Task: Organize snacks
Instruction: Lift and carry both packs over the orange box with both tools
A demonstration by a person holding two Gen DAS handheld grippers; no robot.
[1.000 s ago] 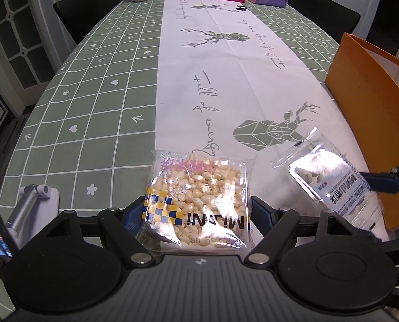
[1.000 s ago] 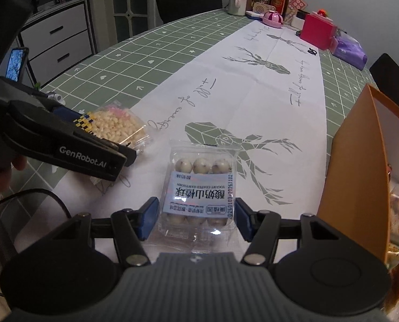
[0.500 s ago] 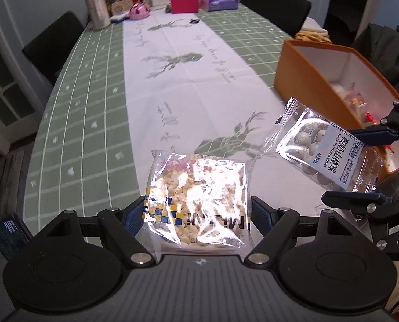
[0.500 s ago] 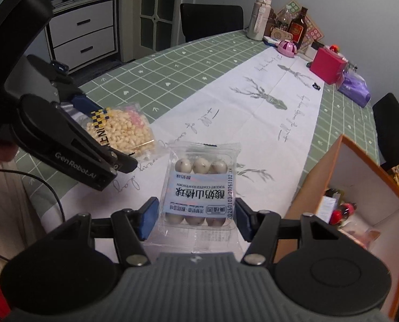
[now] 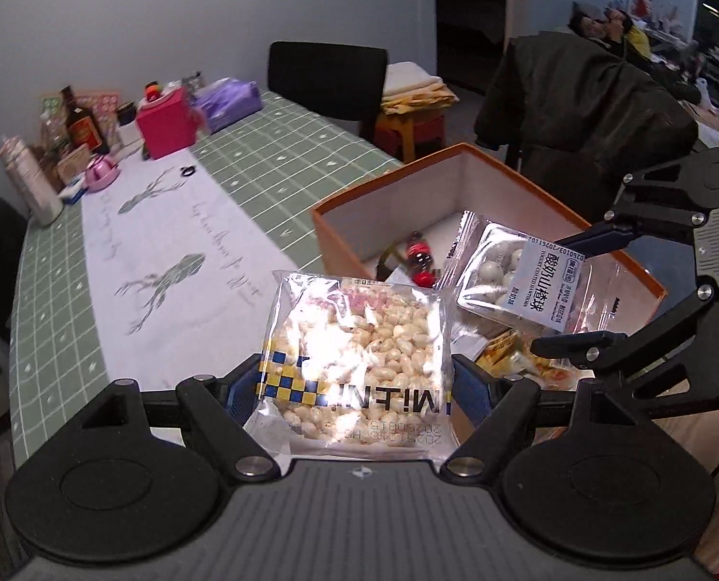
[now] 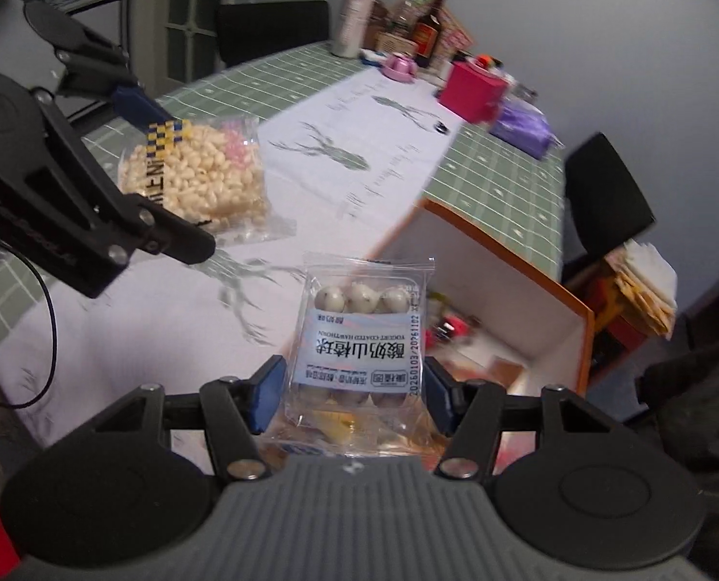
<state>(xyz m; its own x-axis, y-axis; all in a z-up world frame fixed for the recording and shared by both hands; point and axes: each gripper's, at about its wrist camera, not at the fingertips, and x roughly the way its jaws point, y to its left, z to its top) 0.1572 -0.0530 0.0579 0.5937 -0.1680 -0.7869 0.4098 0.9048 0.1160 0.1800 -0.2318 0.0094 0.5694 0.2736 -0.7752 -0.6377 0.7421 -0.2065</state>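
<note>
The left gripper [image 5: 354,387] is clamping a puffed-snack bag [image 5: 354,363] between its 2 fingers, holding it in the air at the near edge of the orange box [image 5: 340,237] on the table [image 5: 175,252]. The right gripper [image 6: 354,394] is pinching a hawthorn-ball pack [image 6: 362,339], carrying it over the box's open top.

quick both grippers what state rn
Left gripper: shut on the clear bag of pale puffed corn snacks.
Right gripper: shut on the clear pack of white yogurt-coated balls.
</note>
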